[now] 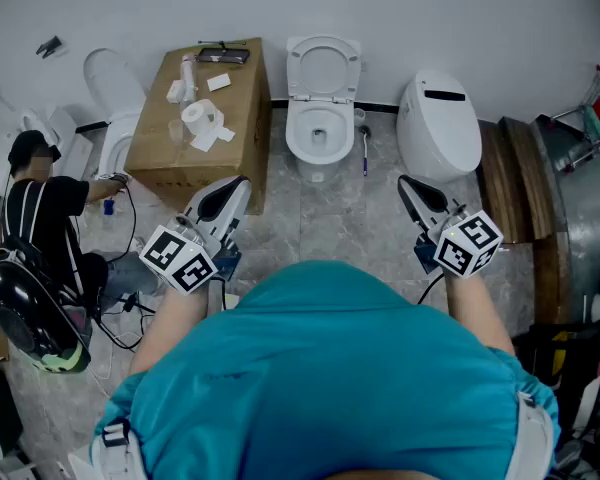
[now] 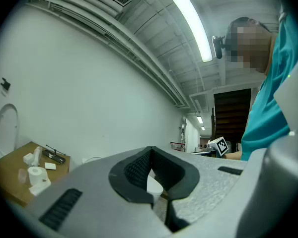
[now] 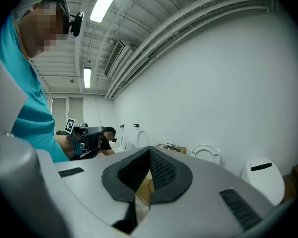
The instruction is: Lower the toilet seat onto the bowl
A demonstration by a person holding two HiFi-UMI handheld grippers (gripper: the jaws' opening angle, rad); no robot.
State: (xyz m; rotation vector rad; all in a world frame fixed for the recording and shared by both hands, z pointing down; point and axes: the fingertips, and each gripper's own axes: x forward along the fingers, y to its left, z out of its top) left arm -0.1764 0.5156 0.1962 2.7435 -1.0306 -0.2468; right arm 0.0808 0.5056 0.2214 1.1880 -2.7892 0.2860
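The white toilet stands against the far wall, with its seat raised upright against the wall. In the right gripper view the raised seat shows far off to the right of the jaws. My left gripper is held in the air well short of the toilet, to its left, and it is shut with nothing in it. To the toilet's right, my right gripper hangs at about the same height, also shut and empty. In each gripper view the jaws' tips meet, left and right.
A large cardboard box with a toilet-paper roll stands left of the toilet. A second toilet with a closed lid is on the right, and a brush stands between them. A person crouches at the far left near a helmet.
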